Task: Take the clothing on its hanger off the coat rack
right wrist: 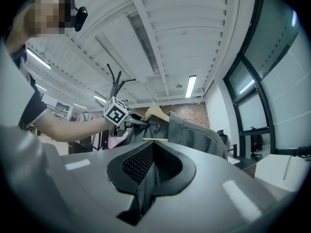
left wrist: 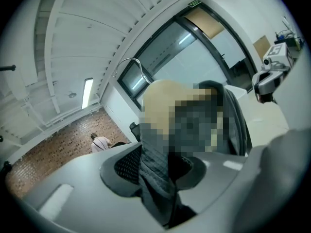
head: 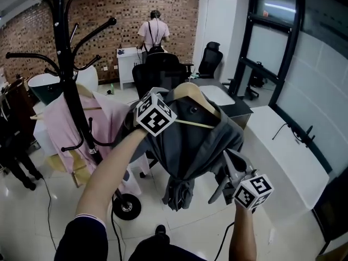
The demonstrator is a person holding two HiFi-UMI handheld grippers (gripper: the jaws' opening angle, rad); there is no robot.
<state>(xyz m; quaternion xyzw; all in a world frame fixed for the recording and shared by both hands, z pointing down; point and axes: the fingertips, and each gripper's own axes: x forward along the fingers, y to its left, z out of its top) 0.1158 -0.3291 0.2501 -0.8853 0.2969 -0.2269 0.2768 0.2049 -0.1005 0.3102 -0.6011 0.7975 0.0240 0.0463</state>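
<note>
A tall black coat rack (head: 65,64) stands at the left of a tiled office, with a pink garment (head: 60,124) hanging low on it. To the right of the rack and clear of its hooks, a dark grey garment (head: 190,145) hangs in the air on a wooden hanger (head: 190,94). The left gripper (head: 163,105) meets it at the top by the hanger's shoulder, and its own view shows its jaws pinching a fold of the grey cloth (left wrist: 155,174). The right gripper (head: 228,159) sits lower and farther from the rack, at the garment's lower right edge, its jaws also closed on a strip of the grey cloth (right wrist: 146,178). Beyond the rack, a person (head: 153,34) stands with their back turned at a brick wall (head: 109,10). A white desk (head: 283,151) lies far to the right.
</note>
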